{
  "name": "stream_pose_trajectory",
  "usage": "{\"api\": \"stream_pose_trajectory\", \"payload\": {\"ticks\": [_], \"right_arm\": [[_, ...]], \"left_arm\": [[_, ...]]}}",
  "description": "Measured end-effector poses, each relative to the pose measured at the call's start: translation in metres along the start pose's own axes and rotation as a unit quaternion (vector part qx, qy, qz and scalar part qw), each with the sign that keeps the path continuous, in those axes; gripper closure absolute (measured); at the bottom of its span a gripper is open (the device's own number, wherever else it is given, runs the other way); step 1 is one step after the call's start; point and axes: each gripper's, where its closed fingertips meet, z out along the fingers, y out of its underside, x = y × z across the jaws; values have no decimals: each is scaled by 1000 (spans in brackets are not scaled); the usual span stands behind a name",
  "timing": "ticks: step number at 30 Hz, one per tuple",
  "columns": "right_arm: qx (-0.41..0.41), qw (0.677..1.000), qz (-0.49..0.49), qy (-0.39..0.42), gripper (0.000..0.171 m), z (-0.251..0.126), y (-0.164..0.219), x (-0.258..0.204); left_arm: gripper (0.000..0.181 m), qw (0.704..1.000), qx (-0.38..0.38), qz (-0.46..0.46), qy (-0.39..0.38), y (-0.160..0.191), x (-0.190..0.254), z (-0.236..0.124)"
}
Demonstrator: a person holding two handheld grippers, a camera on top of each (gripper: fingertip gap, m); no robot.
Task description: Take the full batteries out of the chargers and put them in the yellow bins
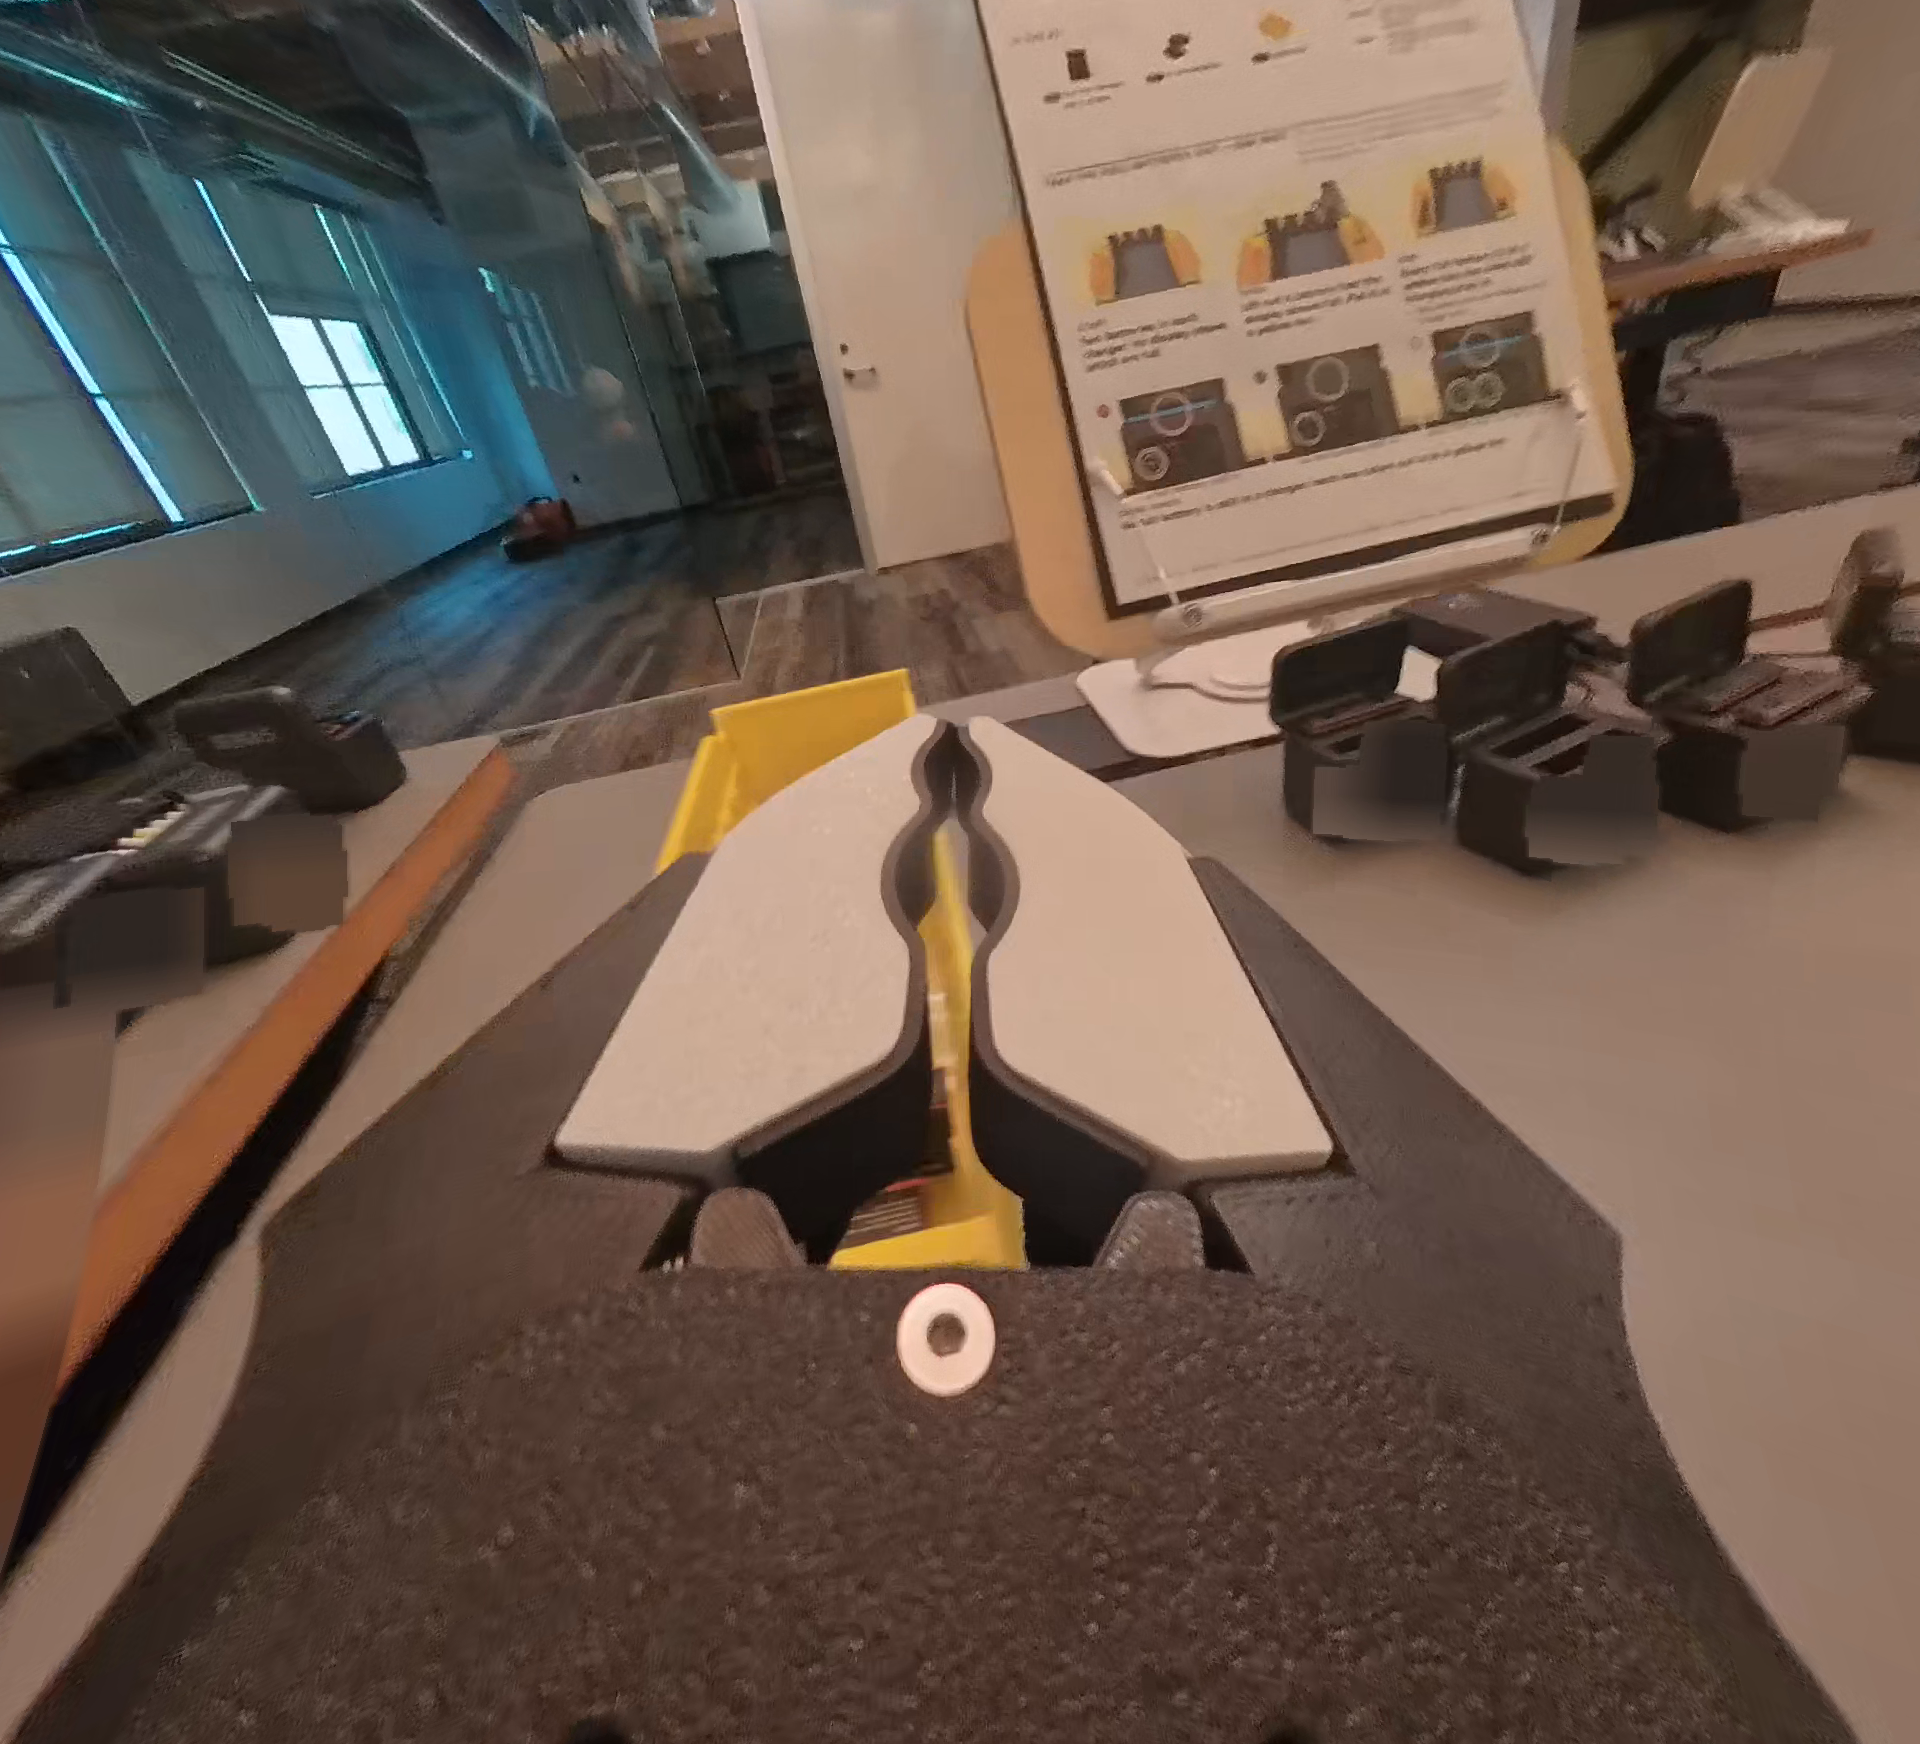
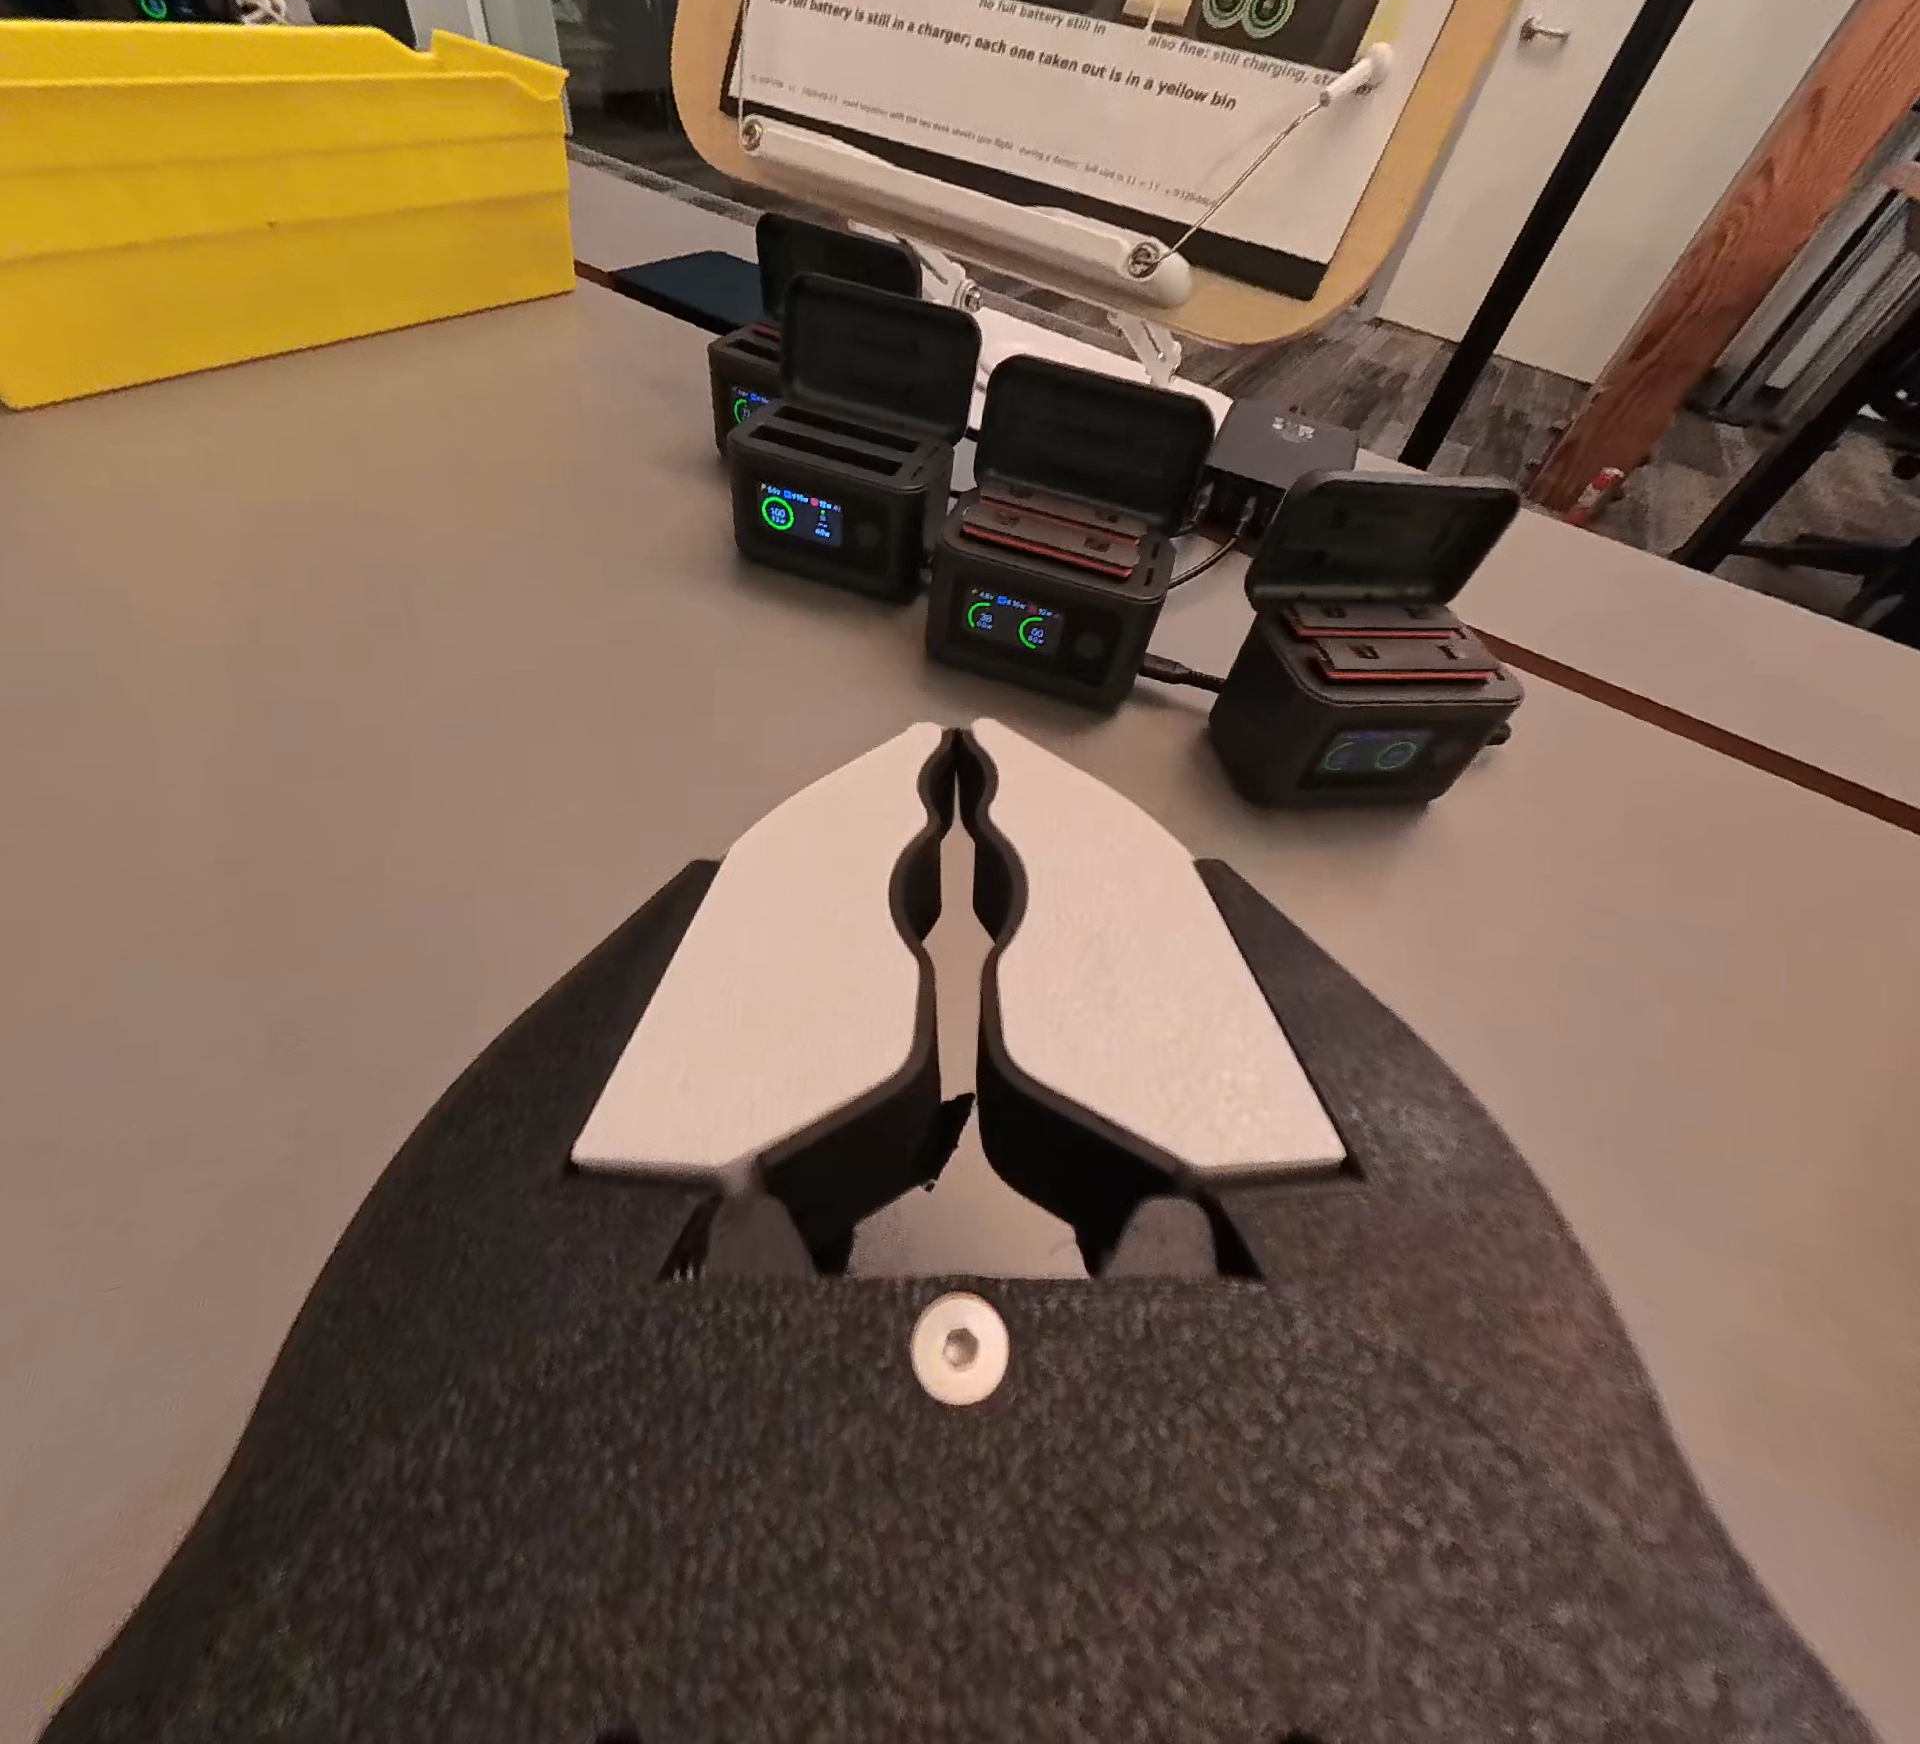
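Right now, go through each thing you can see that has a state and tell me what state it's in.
left gripper: shut, empty, above the yellow bin.
right gripper: shut, empty, over the table.
front-left charger: lid open, slots empty, screen lit.
middle charger: lid open, batteries seated.
right charger: lid open, batteries seated.
rear charger: lid open, mostly hidden.

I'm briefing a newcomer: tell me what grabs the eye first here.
The yellow bin glares at the table's far left. Right of it, a cluster of black chargers stands with lids up and green-ringed screens lit, below the propped instruction board. Both grippers, left and right, have their fingers closed and empty.
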Motion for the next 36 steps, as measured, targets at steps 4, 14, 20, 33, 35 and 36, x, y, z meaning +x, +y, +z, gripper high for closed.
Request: {"api": "stream_pose_trajectory", "payload": {"ticks": [4,14,20,33,35,36], "right_arm": [[-14,1000,1,-9,171,2,6,-3],[-52,998,10,-31,171,8,22,-10],[-72,997,6,-39,171,11,31,-13],[-83,995,12,-52,171,11,35,-16],[-84,995,11,-54,171,11,36,-16],[-84,995,11,-54,171,11,36,-16]], "left_arm": [[176,990,-110,72,56,15,-29,6],[158,806,-374,375,263,112,-52,6],[152,706,-451,424,343,140,-40,11],[158,592,-540,477,362,183,-37,24],[161,583,-545,481,364,189,-38,21],[162,583,-540,486,363,189,-39,22]]}}
